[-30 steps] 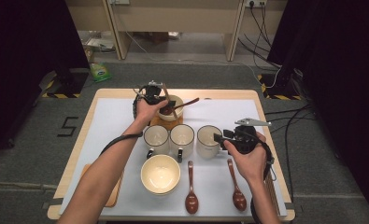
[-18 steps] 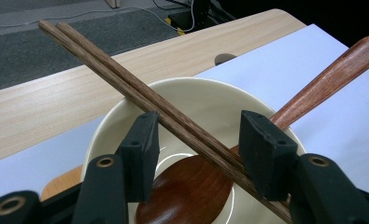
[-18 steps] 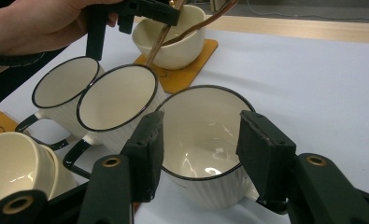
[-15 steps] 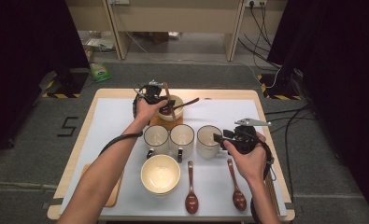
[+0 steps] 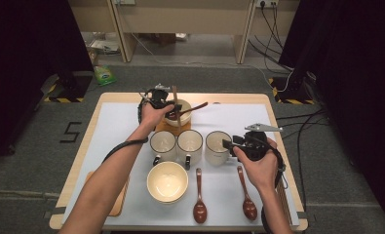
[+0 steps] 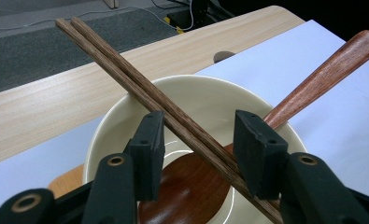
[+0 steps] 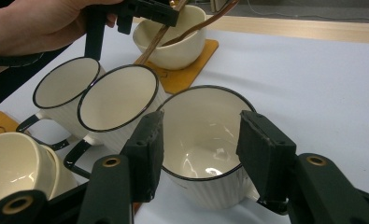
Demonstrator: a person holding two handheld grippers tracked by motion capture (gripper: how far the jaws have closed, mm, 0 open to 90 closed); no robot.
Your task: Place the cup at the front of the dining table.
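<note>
Beside the chopsticks (image 6: pixel 173 119), 1 spoon (image 6: pixel 308 79) perhaps crowds the open left gripper (image 6: pixel 198 140).

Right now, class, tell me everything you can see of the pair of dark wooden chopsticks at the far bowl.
The pair of dark brown wooden chopsticks are slim, square-edged sticks with visible grain, lying side by side and slanting across the rim of the cream ceramic bowl. They pass over the reddish-brown wooden spoon resting in that bowl. The left gripper has its black fingers either side of them, open, with gaps showing. Their lower ends are hidden.
</note>
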